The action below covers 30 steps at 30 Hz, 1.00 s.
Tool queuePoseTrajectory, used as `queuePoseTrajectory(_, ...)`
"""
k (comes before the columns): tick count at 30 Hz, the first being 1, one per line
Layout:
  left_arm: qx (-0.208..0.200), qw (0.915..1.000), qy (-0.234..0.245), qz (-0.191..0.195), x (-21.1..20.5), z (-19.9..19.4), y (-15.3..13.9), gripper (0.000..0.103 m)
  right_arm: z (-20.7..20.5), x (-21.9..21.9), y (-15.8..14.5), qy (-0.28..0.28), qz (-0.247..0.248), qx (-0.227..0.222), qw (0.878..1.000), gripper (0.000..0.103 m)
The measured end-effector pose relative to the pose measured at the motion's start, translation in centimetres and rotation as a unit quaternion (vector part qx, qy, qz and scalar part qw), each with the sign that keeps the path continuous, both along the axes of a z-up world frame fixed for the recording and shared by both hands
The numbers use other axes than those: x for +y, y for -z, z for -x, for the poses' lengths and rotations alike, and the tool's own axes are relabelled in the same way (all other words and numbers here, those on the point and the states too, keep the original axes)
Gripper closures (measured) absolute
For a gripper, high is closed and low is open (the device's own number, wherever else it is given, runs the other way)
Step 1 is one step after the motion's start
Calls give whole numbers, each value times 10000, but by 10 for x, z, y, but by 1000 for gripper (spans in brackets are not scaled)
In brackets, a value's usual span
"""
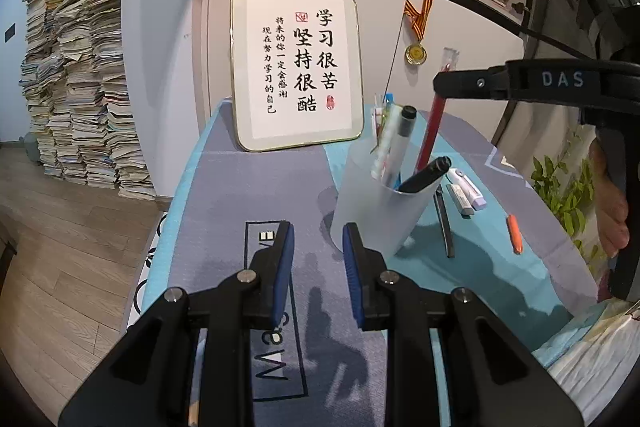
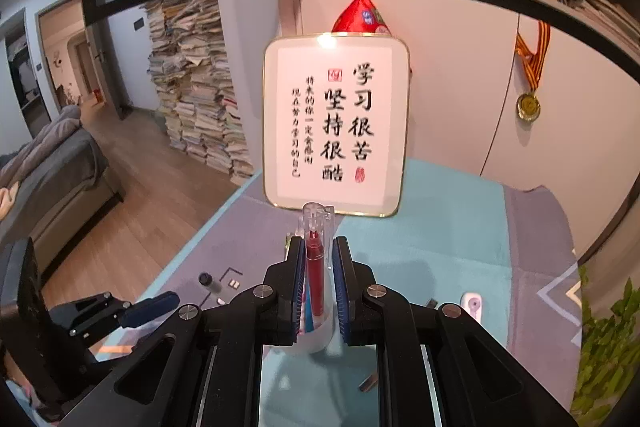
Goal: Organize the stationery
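On the table (image 1: 248,187) the frosted cup (image 1: 372,203) takes pens; the red pen (image 2: 316,267) is pinched upright in the right tongs (image 2: 318,267), its tip already inside. I'd lower it straight, then let go. The left tongs (image 1: 318,247) wait narrow and empty beside the cup. The right tongs' arm reads "DAS"; the framed sign (image 1: 296,67) carries Chinese calligraphy.
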<state>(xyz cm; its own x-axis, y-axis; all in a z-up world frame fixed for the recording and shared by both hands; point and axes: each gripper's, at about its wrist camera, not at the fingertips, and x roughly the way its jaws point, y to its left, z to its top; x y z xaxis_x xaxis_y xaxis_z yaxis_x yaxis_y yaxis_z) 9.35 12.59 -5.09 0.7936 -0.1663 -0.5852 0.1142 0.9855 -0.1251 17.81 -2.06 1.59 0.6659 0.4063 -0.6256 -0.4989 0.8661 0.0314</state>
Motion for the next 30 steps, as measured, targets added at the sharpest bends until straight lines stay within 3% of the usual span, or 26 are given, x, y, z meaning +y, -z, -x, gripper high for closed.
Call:
queuePoseTrajectory(19, 163, 9998, 121, -68, -14, 2, 2, 80, -1, -2, 26, -37, 109, 588, 9982, 88)
queuePoseTrajectory(23, 141, 9998, 144, -95, -18, 4, 1, 68, 3, -10, 23, -54, -39, 667, 9978, 88)
queuePoseTrajectory(30, 148, 9994, 267, -169, -31, 8, 0, 68, 6, -25, 17, 104, -233, 688, 9973, 88)
